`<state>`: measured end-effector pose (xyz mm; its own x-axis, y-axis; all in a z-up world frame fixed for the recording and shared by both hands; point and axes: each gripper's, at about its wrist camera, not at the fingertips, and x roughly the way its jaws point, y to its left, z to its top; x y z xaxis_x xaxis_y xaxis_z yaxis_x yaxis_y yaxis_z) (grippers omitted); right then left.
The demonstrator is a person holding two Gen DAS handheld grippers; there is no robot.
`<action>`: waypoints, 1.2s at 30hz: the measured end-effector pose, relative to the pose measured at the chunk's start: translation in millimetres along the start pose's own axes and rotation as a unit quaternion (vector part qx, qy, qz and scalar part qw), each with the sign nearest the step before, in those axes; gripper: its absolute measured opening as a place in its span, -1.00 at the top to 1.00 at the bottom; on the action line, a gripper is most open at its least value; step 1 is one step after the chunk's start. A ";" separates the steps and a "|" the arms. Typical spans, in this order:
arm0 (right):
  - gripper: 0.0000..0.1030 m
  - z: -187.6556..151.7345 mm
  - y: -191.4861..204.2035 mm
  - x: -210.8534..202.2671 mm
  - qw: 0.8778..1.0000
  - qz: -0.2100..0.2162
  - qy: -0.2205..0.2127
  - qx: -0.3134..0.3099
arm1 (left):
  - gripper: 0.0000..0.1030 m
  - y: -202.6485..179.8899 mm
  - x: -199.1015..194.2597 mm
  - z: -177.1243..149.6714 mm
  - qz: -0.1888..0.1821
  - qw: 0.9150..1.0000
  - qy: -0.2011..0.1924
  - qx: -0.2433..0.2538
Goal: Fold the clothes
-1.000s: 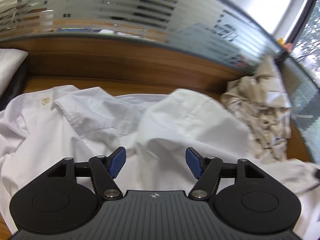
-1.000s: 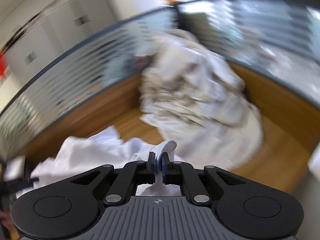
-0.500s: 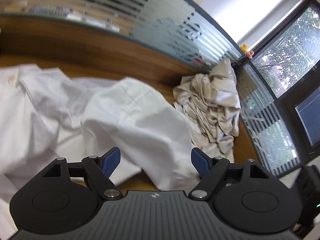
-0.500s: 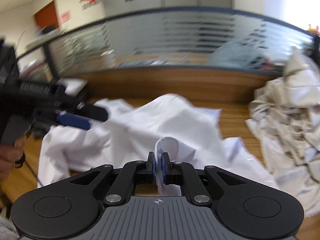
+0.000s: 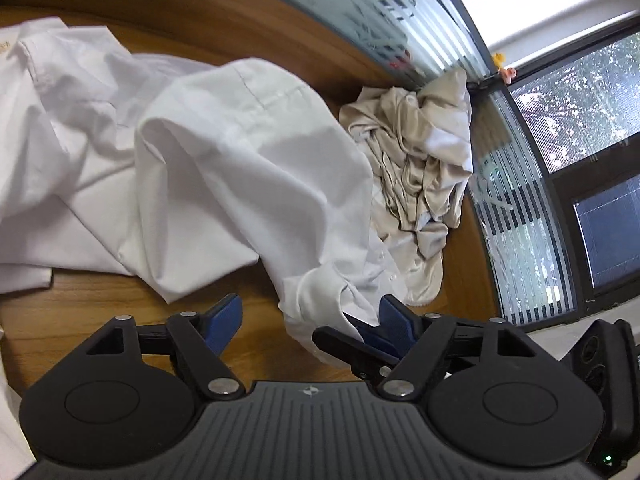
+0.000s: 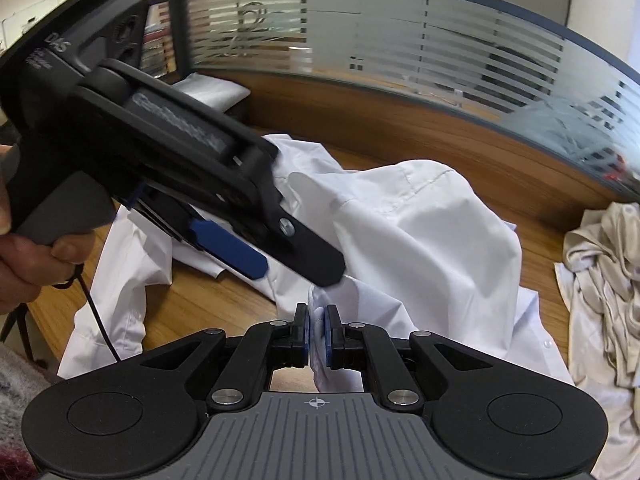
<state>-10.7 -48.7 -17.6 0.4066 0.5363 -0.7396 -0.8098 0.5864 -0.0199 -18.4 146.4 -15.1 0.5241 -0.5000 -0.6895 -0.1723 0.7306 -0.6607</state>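
In the right wrist view, far left, a person's hand [image 6: 24, 256] grips the handle of the black left gripper [image 6: 296, 266], w/ a thin black cable hanging below the hand. That gripper slants down to the right across the wooden desk top [image 6: 208, 300]; its blue-padded finger and its black finger stand apart over the crumpled white cotton shirt [image 6: 420, 240]. Its jaws have just been closing somewhat but are still spread, w/ the shirt's bunched end betw. them and no pad clearly pressing it.

Centre of the same view, the right gripper [image 6: 318, 334] is clamped on a small fold of the white shirt, blue pads nearly meeting w/ cloth squeezed betw. them. From there the shirt rises into a hump and spreads left and back across the desk. Behind runs a curved frosted-glass partition w/ stripes [image 6: 400, 40]. At the far right lies a heap of rumpled beige garments [image 6: 600, 280], just beside the shirt's edge.

In the left wrist view the left gripper [image 5: 308, 314] shows its blue pads wide apart; the shirt [image 5: 224, 152] trails down to the right pad, where the right gripper [image 5: 360, 334] holds its end. The beige heap [image 5: 420, 160] sits right of the shirt, by the window [image 5: 580, 120].
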 end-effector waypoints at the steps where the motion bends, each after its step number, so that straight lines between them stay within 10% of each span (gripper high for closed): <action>1: 0.81 0.7 0.5 0.4 1.000 0.001 0.001 -0.002 | -0.25 1.8 2.8 0.8 0.000 1.000 0.006 -0.004; 3: 0.80 2.2 0.4 2.6 1.000 0.006 0.005 -0.004 | 0.55 5.8 6.0 1.9 -0.009 1.000 0.005 -0.012; 5: 0.76 3.3 -0.7 4.9 1.000 0.014 0.013 -0.002 | 0.92 10.2 7.3 4.1 -0.003 1.000 -0.002 -0.019; 13: 0.20 1.4 -31.5 -6.6 0.996 0.049 0.014 0.069 | 0.92 45.2 -4.1 10.7 0.078 0.997 -0.018 -0.006; 23: 0.16 -30.8 -67.5 20.3 0.982 0.025 0.074 0.172 | 0.23 63.4 -7.3 -17.7 0.115 0.991 -0.015 0.066; 36: 0.19 -21.3 -44.7 42.6 0.974 0.078 0.092 0.192 | 0.22 56.2 56.8 -23.2 0.134 0.970 0.031 0.202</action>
<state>33.8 -65.0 -62.6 0.1801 0.5403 -0.8220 -0.6236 0.7090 0.3294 -17.7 148.3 -98.2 0.4520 -0.2843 -0.8455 0.0523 0.9547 -0.2930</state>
